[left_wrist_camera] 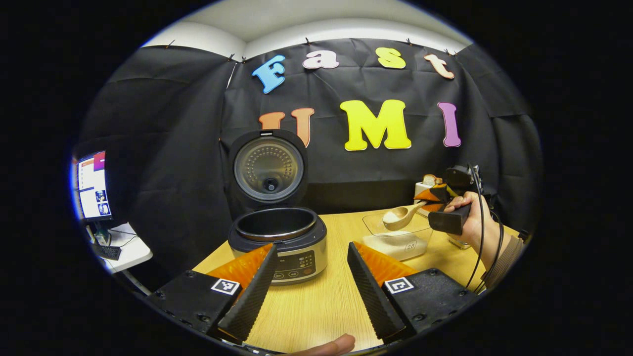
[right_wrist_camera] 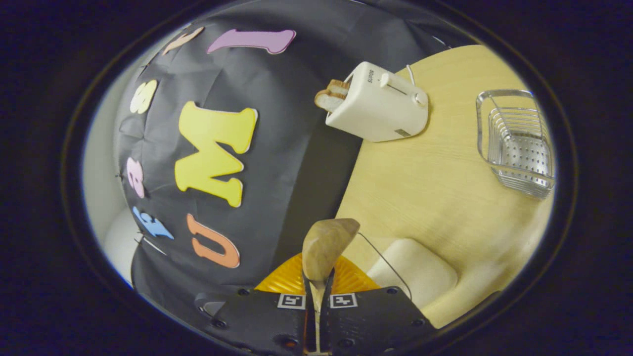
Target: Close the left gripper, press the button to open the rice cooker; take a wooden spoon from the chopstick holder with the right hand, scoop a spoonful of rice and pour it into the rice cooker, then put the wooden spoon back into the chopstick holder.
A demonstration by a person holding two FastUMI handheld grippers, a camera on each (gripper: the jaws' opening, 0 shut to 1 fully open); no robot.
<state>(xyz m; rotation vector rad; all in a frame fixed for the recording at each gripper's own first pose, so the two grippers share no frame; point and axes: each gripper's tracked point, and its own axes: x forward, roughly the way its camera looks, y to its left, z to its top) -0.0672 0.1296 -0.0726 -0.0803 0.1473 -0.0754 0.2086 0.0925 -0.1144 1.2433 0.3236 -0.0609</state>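
Observation:
The rice cooker (left_wrist_camera: 277, 237) stands on the table with its lid (left_wrist_camera: 269, 170) swung up and its pot showing dark inside. My left gripper (left_wrist_camera: 311, 274) hovers open just in front of the cooker's control panel, with nothing between its fingers. To the right, a hand holds my right gripper (left_wrist_camera: 429, 200), shut on the handle of the wooden spoon (left_wrist_camera: 400, 216). The spoon's bowl carries rice and hangs above the clear rice container (left_wrist_camera: 395, 242). In the right gripper view the spoon (right_wrist_camera: 324, 247) sticks out from the shut right gripper (right_wrist_camera: 316, 291), beside the rice container (right_wrist_camera: 415, 269).
A white toaster (right_wrist_camera: 378, 104) with bread in it stands at the table's back near the wall. The metal chopstick holder (right_wrist_camera: 519, 143) sits on the wooden table (right_wrist_camera: 425, 183). A monitor (left_wrist_camera: 93, 185) is on a side desk at the left. A fingertip (left_wrist_camera: 331, 345) shows at the bottom edge.

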